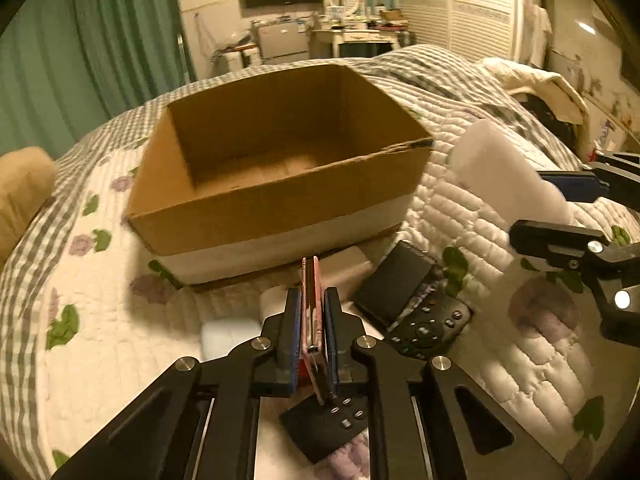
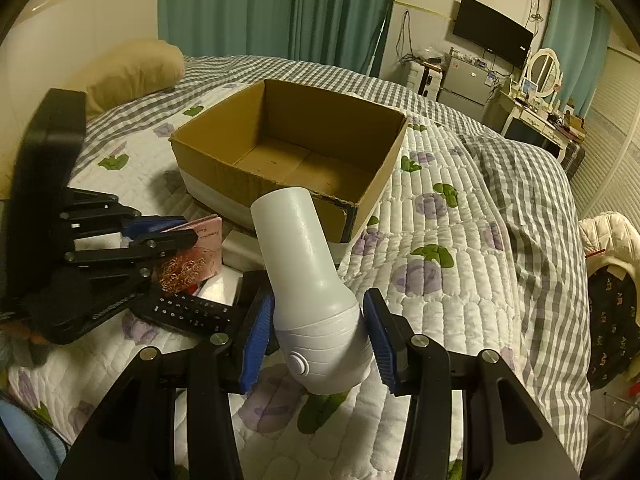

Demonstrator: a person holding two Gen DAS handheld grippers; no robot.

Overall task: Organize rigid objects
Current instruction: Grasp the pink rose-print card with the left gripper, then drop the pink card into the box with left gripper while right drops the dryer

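Observation:
An open cardboard box [image 1: 280,208] sits empty on the quilted bed; it also shows in the right wrist view [image 2: 224,160]. My left gripper [image 1: 312,300] is shut on a thin pink case [image 1: 311,292], held on edge just in front of the box; the case also shows in the right wrist view [image 2: 196,252]. My right gripper [image 2: 320,320] is shut on a white hair-dryer-like device [image 2: 308,272], lifted off the bed and pointing toward the box; it appears blurred in the left wrist view [image 1: 504,176].
Black remote controls [image 1: 428,328] [image 2: 188,312], a black box [image 1: 396,280] and white boxes [image 1: 228,336] lie on the quilt before the cardboard box. A tan pillow [image 2: 136,68] lies at the far left. A dresser and fridge stand beyond the bed.

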